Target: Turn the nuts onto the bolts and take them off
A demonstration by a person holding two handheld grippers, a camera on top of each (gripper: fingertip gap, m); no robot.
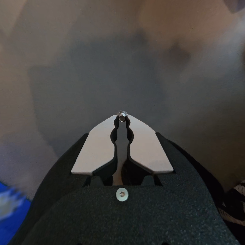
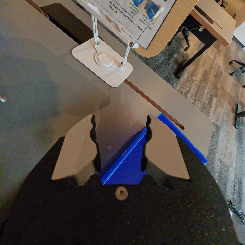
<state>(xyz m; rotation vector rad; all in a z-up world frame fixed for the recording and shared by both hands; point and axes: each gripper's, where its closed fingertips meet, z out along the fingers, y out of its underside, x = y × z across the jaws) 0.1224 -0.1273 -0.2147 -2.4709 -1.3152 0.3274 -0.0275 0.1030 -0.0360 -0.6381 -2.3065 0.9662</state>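
Observation:
In the left wrist view my left gripper [image 1: 122, 116] is shut on a small silver bolt [image 1: 122, 117]. The bolt's threaded shank points back at the camera, and its head or a nut shows just past the fingertips. It hangs over the blurred grey table [image 1: 119, 66]. In the right wrist view my right gripper [image 2: 120, 119] is open and empty, above a blue bin [image 2: 127, 164] at the table's right edge. A small silver metal piece [image 2: 2, 99] shows at the far left edge of that view.
A white stand [image 2: 103, 62] holding a printed sheet [image 2: 127, 14] stands on the grey table [image 2: 53, 82] beyond the right gripper. The table edge runs diagonally on the right, with floor, desks and chair legs beyond. A blurred blue bin corner [image 1: 11, 206] shows low left in the left wrist view.

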